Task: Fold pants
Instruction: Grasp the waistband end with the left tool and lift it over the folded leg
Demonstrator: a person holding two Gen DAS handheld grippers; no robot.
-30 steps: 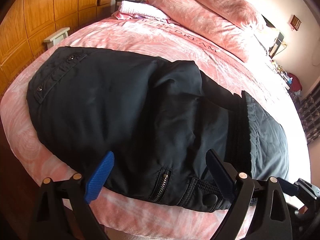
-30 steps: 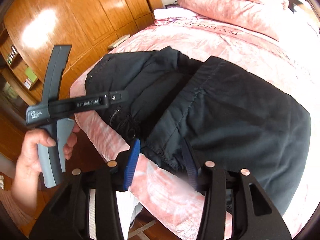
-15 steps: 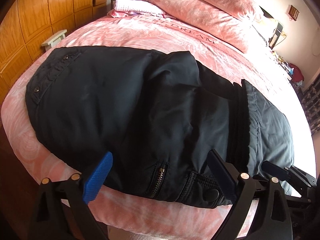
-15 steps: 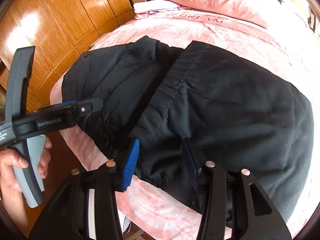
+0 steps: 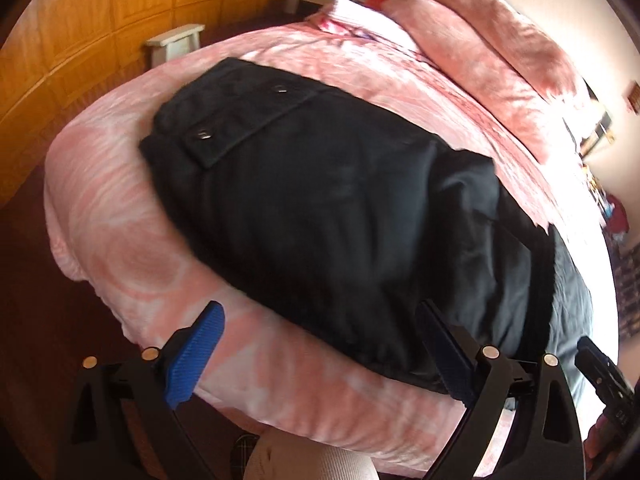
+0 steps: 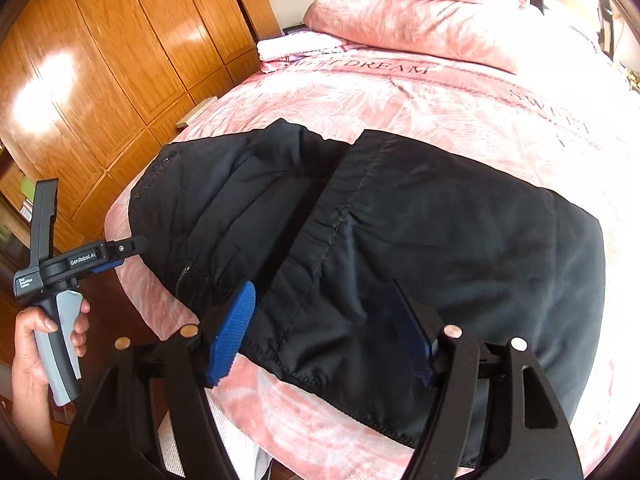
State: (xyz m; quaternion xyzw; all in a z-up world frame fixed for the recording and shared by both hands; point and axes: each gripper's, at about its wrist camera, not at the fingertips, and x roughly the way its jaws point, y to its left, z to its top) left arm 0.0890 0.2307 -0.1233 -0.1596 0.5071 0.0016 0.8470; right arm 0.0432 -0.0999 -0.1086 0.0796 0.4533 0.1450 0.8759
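While the black pants (image 6: 420, 240) lie already doubled over on the pink bedspread (image 6: 400, 100), close to the bed's near edge, neither claw has hold of them. The right claw (image 6: 320, 332) is seen with its blue pads set apart over the stitched hem of the upper layer; its jaws have just been opening, and the cloth lies under and between them without being pressed. The left claw (image 5: 320, 356) is likewise held apart, one pad over bare bedspread, the other at the lower edge of the pants (image 5: 340, 220); nothing is clamped. In the right wrist view the left tool is seen off the bed's side, gripped by a hand (image 6: 44, 344). The fabric is judged light, thin and limp, with a slightly slick, smooth face, so that a single layer may slide out of a shallow pinch and folds may slump. Stiffer, bulkier spots are expected at the snap-buttoned flap (image 5: 240, 128) and at the zipped pocket (image 6: 184, 276). Hold is best taken at a seamed edge or corner of the stack, both layers pinched together, one claw at each end of the same edge, so that the next fold can be carried over evenly. A pillow (image 6: 408, 20) lies well apart at the head of the bed.
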